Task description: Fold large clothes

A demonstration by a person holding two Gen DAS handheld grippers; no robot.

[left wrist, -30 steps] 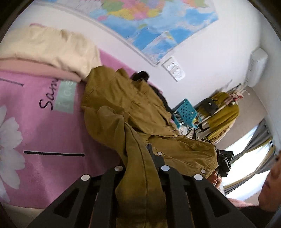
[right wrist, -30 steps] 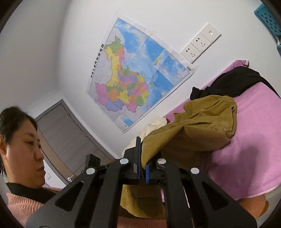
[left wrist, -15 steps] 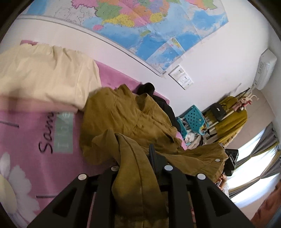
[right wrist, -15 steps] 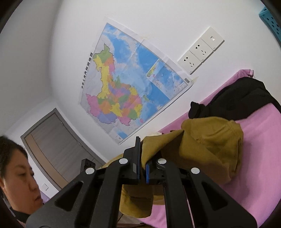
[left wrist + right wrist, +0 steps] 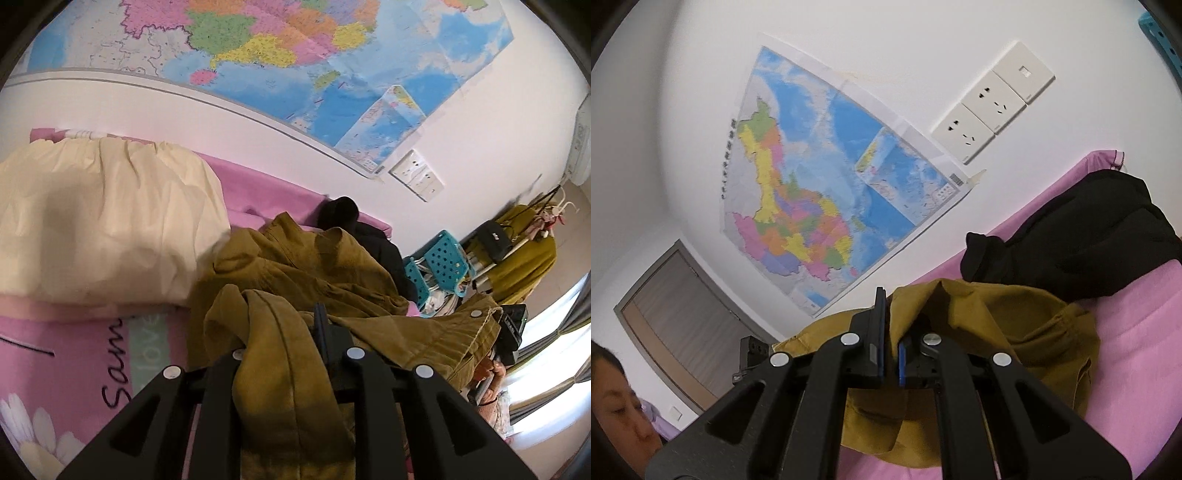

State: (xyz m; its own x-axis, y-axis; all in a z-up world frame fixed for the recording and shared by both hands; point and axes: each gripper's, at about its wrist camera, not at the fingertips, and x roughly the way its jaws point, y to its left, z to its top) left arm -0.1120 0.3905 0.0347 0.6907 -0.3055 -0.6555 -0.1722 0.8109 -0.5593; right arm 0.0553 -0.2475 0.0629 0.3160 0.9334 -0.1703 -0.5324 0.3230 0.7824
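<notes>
left gripper (image 5: pixel 291 332) angled downward, jaws nearly closed, clamped; right gripper (image 5: pixel 891 332) near level, jaws pinched

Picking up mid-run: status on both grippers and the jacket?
Left gripper shut on olive jacket; jaws just eased slightly. Right gripper shut on the jacket too. Jacket bunched on pink bedspread. Cream pillow and black garment crowd it.

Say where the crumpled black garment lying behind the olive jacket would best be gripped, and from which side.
Probably at the raised fold nearest the map wall: the crumpled black garment peaks there into a free lobe, clear of the olive-brown cotton jacket overlapping its near edge. Come from above on the wall side, jaws across the fold. The pink bedsheet lies bare around it, leaving room.
</notes>
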